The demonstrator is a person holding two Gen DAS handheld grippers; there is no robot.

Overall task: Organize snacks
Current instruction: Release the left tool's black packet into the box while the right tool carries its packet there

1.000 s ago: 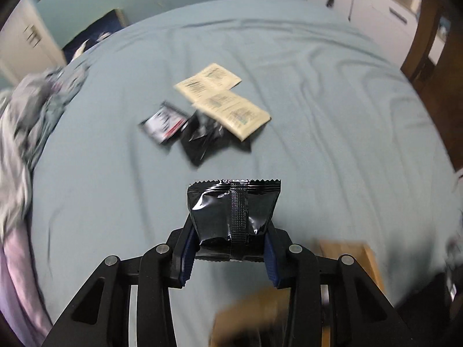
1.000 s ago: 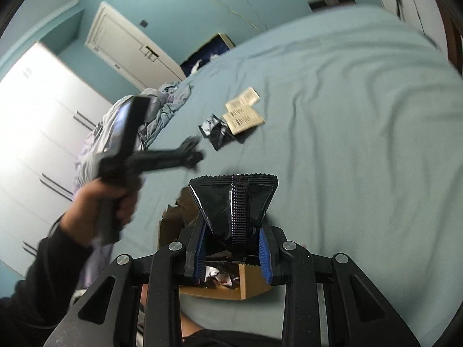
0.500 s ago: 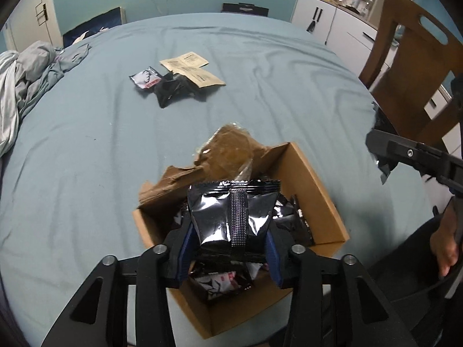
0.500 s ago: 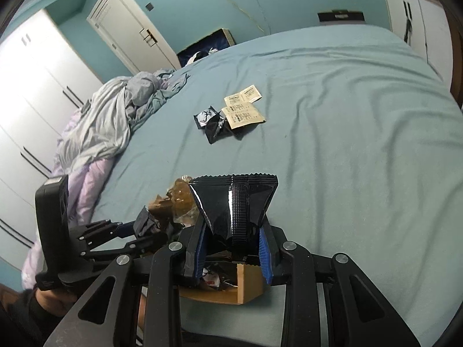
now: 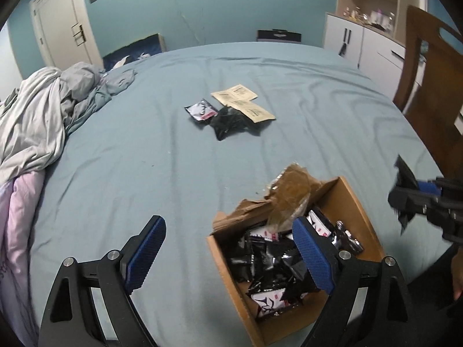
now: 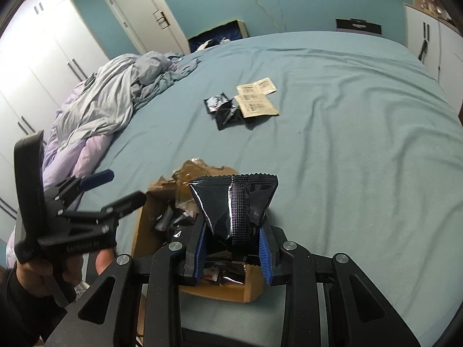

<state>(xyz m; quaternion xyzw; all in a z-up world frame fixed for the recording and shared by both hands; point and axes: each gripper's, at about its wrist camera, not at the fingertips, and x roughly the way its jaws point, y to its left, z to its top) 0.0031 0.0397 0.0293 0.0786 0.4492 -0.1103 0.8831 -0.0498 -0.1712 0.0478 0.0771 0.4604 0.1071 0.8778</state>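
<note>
In the left wrist view, the left gripper (image 5: pixel 228 250) is wide open and holds nothing. Its right blue pad hangs over the cardboard box (image 5: pixel 358 208), which is full of black snack packs (image 5: pixel 269 257). The box sits near, on a blue-green bed sheet (image 5: pixel 144 159). Far off on the sheet lie more loose snacks (image 5: pixel 231 118). A crumpled grey blanket (image 5: pixel 37 118) is on the left.

In the right wrist view, the right gripper (image 6: pixel 233 253) is closed tight on a shiny black snack packet (image 6: pixel 234 202), holding it up above the box (image 6: pixel 220 290). The left gripper (image 6: pixel 118 188) is at the left, open. A white door (image 6: pixel 141 14) and blue wall are far behind.
</note>
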